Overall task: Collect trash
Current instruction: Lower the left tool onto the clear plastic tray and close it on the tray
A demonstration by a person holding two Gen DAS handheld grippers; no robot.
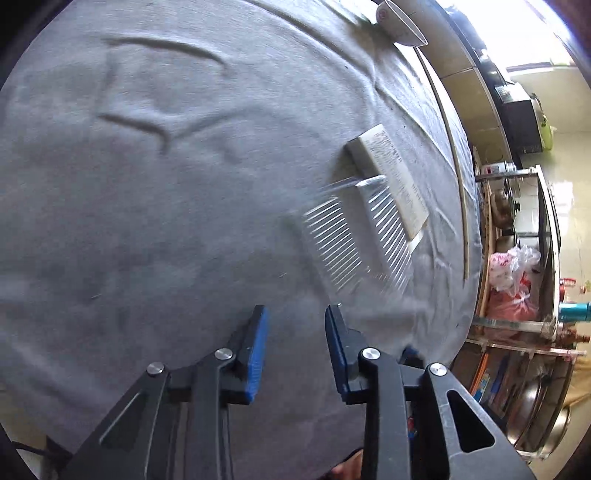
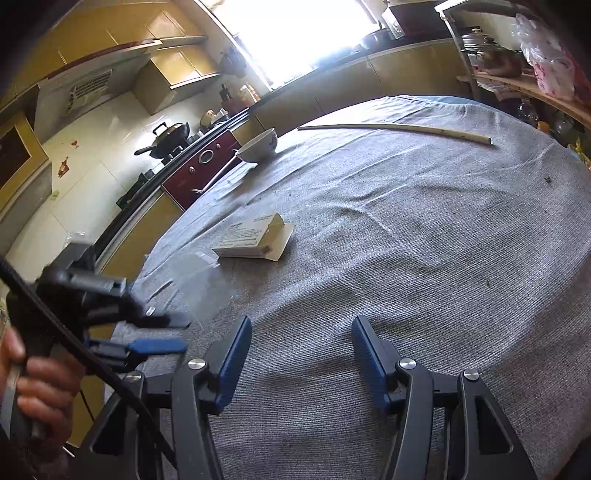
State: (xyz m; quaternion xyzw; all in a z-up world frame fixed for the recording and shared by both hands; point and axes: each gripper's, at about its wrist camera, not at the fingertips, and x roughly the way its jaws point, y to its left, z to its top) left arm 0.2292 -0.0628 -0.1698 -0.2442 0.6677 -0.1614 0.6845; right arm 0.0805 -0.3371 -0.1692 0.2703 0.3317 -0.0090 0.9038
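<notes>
A small white cardboard box [image 1: 391,177] with printed text lies on the grey cloth; it also shows in the right wrist view [image 2: 255,238] with its flap open. A clear ribbed plastic tray [image 1: 343,236] lies blurred beside the box; in the right wrist view it is a faint clear sheet [image 2: 201,273]. My left gripper [image 1: 295,314] is open and empty, short of the plastic tray; it also shows in the right wrist view [image 2: 177,334], held in a hand. My right gripper [image 2: 301,328] is open and empty above bare cloth.
A white bowl [image 2: 258,146] stands at the table's far edge, also in the left wrist view [image 1: 399,22]. A long pale stick [image 2: 399,129] lies at the far side. Kitchen counters, a stove with a wok [image 2: 170,138] and a shelf with bags [image 1: 513,280] surround the table.
</notes>
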